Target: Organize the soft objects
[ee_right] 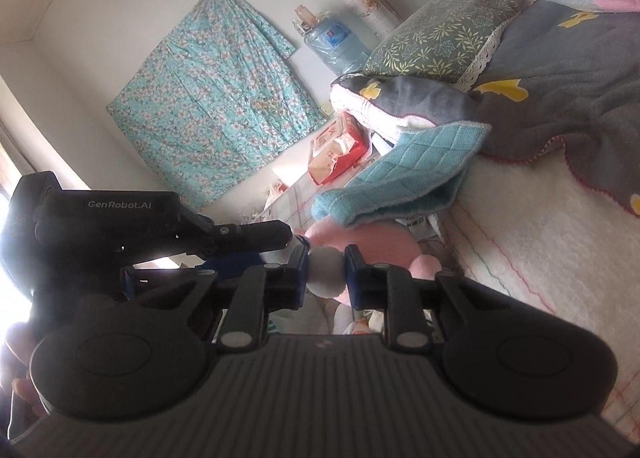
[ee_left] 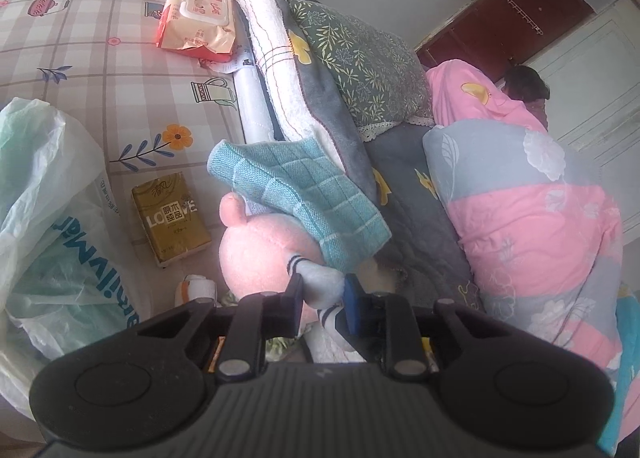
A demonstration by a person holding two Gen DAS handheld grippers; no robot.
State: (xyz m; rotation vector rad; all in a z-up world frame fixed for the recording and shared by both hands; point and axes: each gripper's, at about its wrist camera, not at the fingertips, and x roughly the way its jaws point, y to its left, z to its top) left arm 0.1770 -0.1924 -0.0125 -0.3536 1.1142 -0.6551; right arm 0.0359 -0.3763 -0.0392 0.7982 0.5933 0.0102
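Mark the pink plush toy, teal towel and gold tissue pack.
pink plush toy (ee_left: 260, 254), left wrist view, on its round pink head.
teal towel (ee_left: 304, 194), left wrist view, middle of the checked cloth.
gold tissue pack (ee_left: 170, 218), left wrist view, top face.

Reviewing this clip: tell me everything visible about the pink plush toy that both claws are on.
The pink plush toy is soft and fuzzy, with a rounded pink body, a small pink nub on top and a pale limb banded with dark stripes. The left claw is shut on that limb; the right claw pinches another pale padded part. A teal checked cloth drapes over the toy. Its face is not visible.
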